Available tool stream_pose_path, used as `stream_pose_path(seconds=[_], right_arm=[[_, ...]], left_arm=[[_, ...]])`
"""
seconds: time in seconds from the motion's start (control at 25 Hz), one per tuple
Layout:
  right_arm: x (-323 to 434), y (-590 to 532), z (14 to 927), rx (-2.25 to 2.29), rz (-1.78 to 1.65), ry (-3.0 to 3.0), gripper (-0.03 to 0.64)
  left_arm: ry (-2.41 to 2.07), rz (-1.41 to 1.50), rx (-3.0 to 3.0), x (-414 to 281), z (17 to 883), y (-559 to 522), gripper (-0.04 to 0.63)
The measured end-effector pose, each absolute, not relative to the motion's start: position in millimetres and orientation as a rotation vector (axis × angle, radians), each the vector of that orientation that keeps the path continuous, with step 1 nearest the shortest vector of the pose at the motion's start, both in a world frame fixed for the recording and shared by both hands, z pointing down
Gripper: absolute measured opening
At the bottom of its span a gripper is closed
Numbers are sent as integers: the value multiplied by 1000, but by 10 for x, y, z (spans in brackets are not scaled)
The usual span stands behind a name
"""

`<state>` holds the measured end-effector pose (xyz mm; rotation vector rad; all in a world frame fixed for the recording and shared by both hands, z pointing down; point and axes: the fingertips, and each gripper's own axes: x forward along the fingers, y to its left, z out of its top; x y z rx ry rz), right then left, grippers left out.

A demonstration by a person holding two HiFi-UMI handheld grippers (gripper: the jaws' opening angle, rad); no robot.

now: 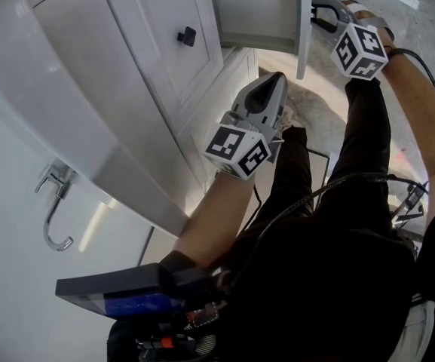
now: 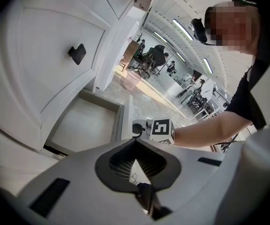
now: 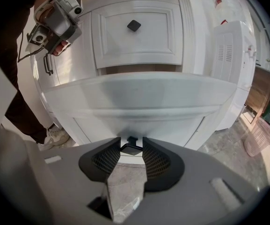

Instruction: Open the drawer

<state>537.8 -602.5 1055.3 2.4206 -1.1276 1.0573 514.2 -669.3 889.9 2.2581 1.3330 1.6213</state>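
1. My right gripper (image 3: 131, 139) pinches the drawer's black square knob (image 3: 131, 148), one pad pressing on each side.
2. The white drawer (image 1: 256, 12) stands pulled out from the cabinet (image 1: 149, 89), beneath a shut panel (image 3: 134, 46) with a matching knob.
3. My left gripper (image 2: 135, 141) hangs beside the cabinet, its jaws pressed together on nothing.

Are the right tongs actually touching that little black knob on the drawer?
Touching. The right gripper view shows the black knob filling the gap between the right tongs, which press against it on both sides.
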Motion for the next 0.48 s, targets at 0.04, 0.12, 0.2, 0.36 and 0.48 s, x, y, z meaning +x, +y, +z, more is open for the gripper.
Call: stream_pose_path(seconds=[0.04, 0.12, 0.2, 0.36, 0.48], right_arm=[[5369, -6014, 10554, 2421, 1058, -1126, 143], [5354, -6001, 10557, 2419, 1060, -1125, 144], [5342, -5988, 10559, 2417, 1061, -1123, 143], [5300, -5948, 10551, 2417, 1069, -1119, 143], [5256, -5906, 10554, 2414, 1077, -1119, 143]], left_arm=[[1335, 1623, 2256, 5137, 8901, -6692, 0], [1336, 1623, 2254, 5131, 8903, -6694, 0], [1336, 1621, 2253, 5130, 8901, -6692, 0], [1338, 1616, 2246, 5124, 8888, -6673, 0], [1343, 1616, 2240, 5113, 8886, -6661, 0]])
